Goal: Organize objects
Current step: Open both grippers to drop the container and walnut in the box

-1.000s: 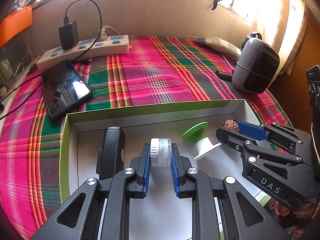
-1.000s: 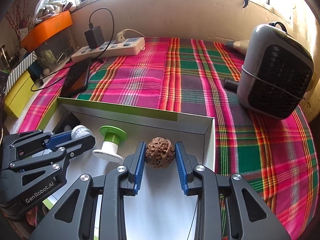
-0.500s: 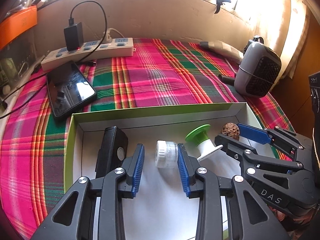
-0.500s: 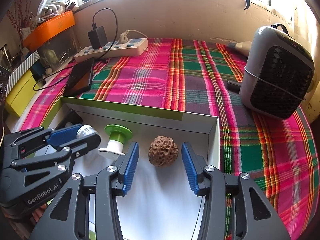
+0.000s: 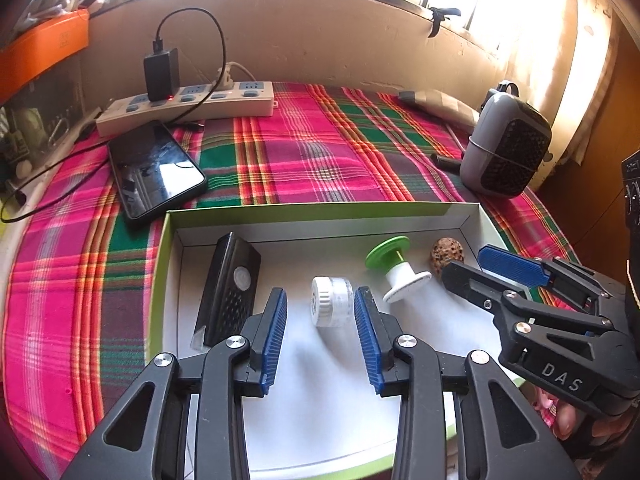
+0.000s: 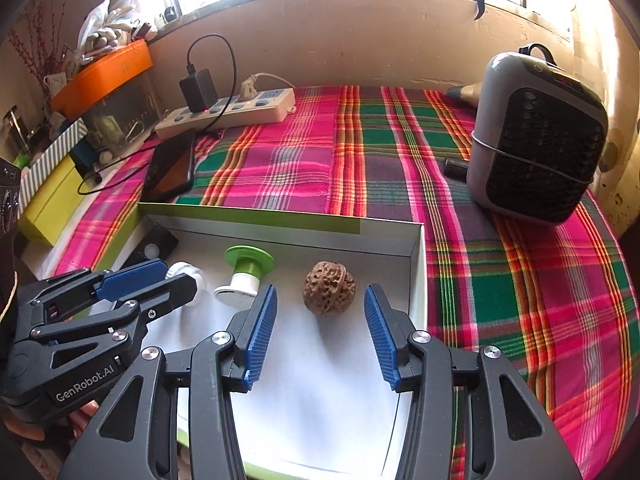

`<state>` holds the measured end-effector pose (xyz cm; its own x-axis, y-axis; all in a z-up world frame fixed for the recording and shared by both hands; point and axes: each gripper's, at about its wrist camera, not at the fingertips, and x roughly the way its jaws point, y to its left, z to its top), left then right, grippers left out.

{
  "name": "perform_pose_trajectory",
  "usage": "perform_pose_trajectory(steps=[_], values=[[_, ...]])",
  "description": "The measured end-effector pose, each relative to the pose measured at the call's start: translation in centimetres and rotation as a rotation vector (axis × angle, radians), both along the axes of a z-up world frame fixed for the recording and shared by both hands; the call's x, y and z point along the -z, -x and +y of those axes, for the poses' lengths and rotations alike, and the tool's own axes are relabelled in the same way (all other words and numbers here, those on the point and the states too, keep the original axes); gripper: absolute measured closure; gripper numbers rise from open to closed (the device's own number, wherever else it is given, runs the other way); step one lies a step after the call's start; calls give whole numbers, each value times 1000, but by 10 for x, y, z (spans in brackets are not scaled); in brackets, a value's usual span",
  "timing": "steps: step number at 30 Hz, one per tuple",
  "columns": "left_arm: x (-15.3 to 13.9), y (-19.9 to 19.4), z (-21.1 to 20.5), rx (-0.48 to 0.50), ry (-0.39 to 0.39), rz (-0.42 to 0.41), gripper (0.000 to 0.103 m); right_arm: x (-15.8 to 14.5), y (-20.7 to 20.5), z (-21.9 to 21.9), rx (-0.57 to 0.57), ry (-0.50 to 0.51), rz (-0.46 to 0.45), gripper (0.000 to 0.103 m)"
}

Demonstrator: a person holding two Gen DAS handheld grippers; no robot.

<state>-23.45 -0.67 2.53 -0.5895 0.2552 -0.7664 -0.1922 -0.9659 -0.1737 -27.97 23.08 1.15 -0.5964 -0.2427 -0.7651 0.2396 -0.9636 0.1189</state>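
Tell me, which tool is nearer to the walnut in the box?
Right. The right tool is open with the walnut just ahead between its fingers, untouched. The left tool is open around the small white jar, beyond the green spool.

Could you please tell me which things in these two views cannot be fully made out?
- White jar: right wrist view, mostly hidden behind the left gripper.
- Black device: right wrist view, partly covered by that gripper.
- Box: near edge hidden by gripper frames in both views.
- Orange bin: left wrist view, cut off by the frame edge.

Green-rimmed white box (image 5: 172,264), inside lie black remote (image 5: 226,292), white jar (image 5: 332,301), green spool (image 5: 394,270), walnut (image 6: 329,287)
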Motion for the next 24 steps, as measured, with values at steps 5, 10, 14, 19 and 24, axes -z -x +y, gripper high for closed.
perform_pose_trajectory(steps=[5, 10, 14, 19, 24], values=[[-4, -9, -4, -9, -2, 8, 70, -4, -9, 0, 1, 9, 10, 56], [-10, -24, -5, -5, -1, 28, 70, -10, -23, 3, 7, 26, 26, 56], [-14, -39, -7, -2, -10, 45, 70, -15, -33, 7, 9, 43, 38, 56], [-19, -59, -11, -7, -9, 72, 70, -17, -47, 12, 11, 51, 45, 56], [-22, -80, -18, -18, -20, 98, 70, -17, -63, 15, 10, 56, 53, 56]])
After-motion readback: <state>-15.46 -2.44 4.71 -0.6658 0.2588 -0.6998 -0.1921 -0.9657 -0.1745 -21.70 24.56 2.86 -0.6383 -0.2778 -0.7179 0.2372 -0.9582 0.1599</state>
